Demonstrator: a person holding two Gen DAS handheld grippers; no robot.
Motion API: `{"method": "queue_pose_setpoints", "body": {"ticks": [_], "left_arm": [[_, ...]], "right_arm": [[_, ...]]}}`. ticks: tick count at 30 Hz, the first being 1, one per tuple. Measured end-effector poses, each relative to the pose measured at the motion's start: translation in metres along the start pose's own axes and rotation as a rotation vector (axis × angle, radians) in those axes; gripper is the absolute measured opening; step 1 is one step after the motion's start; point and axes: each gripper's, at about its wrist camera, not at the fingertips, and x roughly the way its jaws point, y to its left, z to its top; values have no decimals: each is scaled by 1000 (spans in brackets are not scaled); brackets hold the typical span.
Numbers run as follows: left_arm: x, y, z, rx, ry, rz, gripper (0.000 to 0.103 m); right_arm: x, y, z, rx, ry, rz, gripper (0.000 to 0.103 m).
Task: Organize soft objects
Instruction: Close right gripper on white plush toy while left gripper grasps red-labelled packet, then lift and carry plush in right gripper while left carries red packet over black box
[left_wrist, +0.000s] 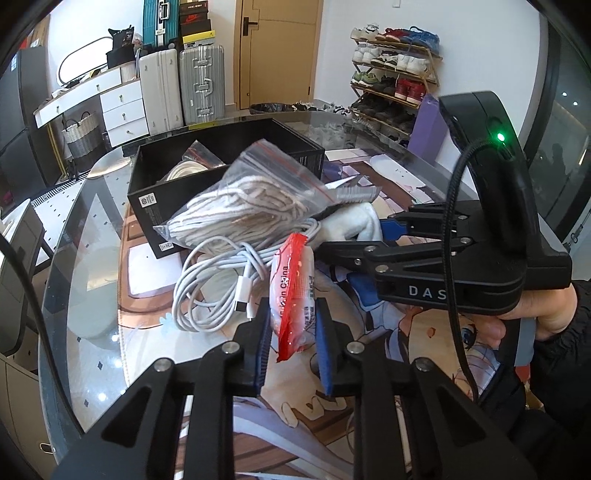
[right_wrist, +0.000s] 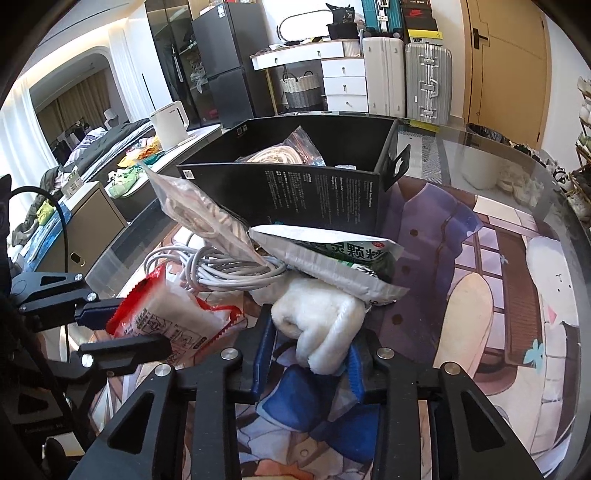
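Note:
A red-and-white plastic packet (left_wrist: 293, 295) lies on the table mat, and my left gripper (left_wrist: 294, 314) is shut on its near end, blue pads pressing both sides. From the right wrist view the same packet (right_wrist: 166, 314) sits in the left gripper (right_wrist: 140, 326). My right gripper (right_wrist: 310, 347) is shut on a rolled white fluffy cloth (right_wrist: 321, 325). In the left wrist view the right gripper (left_wrist: 351, 236) reaches into the pile at the cloth (left_wrist: 362, 218). A clear zip bag of pale cord (left_wrist: 251, 195) rests on top of the pile.
A coiled white charging cable (left_wrist: 218, 280) lies under the zip bag. A green-and-white sachet (right_wrist: 332, 258) leans on the cloth. Behind stands an open black box (right_wrist: 295, 184) with another bagged item inside. The glass table (left_wrist: 85, 258) curves away at left.

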Motion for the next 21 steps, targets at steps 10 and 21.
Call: {"method": "queue_pose_setpoints", "body": {"ticks": [10,21], "left_arm": [[-11,0,0,-15,-31,-6,19],[-23,-2,0,-30,-60,2,19]], "right_arm": [[-23,-3,-12,5,-18,0,32],[-54,1,-28,-14,-49,1,32]]}}
